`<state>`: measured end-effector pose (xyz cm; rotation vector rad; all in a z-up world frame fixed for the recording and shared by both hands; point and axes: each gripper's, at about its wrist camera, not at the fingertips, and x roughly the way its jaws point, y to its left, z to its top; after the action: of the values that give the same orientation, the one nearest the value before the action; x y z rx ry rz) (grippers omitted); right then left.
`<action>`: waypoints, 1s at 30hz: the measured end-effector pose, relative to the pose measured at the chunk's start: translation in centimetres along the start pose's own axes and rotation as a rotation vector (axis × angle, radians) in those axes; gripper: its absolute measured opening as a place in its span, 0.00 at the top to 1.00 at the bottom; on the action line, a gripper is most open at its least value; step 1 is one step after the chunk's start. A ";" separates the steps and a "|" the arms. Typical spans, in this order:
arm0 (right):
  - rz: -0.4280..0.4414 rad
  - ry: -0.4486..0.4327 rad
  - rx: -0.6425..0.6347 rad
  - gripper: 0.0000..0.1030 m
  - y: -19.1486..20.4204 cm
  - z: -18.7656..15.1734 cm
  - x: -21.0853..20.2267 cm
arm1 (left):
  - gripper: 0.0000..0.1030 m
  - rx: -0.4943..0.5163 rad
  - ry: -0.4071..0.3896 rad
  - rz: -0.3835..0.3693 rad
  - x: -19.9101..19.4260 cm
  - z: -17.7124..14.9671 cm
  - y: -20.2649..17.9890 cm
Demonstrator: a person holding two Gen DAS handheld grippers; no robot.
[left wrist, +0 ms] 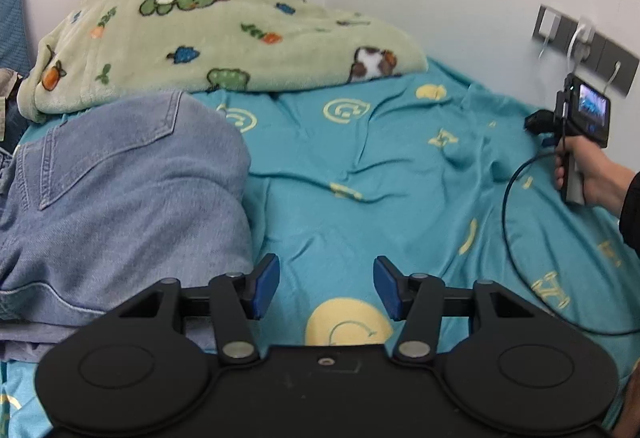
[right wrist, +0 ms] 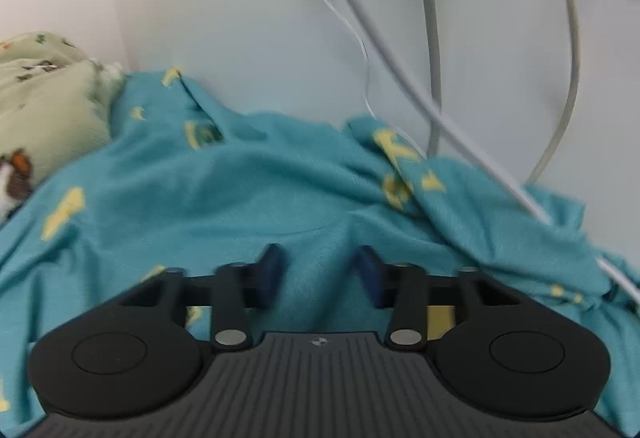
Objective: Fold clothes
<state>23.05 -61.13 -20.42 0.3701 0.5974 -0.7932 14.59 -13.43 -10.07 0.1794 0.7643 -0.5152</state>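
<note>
Folded blue jeans (left wrist: pixel 120 205) lie on the teal bed sheet (left wrist: pixel 380 177) at the left of the left wrist view, back pocket up. My left gripper (left wrist: pixel 326 288) is open and empty, low over the sheet just right of the jeans. My right gripper (right wrist: pixel 320 274) is open and empty over the rumpled teal sheet (right wrist: pixel 240 189) near the wall. The right gripper also shows in the left wrist view (left wrist: pixel 538 121), held by a hand at the far right, away from the jeans.
A green fleece blanket (left wrist: pixel 208 33) with cartoon prints is piled at the head of the bed, also in the right wrist view (right wrist: pixel 44 105). Grey wall sockets (left wrist: pixel 584 45) and white cables (right wrist: pixel 432 77) hang by the wall. A black cable (left wrist: pixel 508 238) loops over the sheet.
</note>
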 end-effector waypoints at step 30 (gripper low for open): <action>0.085 -0.009 0.033 0.51 -2.0 2.6 -5.3 | 0.47 -0.133 -0.137 0.048 -2.8 1.1 3.7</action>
<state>19.55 -60.92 -15.27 0.4194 0.5575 -0.7232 15.52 -9.55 -7.44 0.0382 0.6565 -0.4248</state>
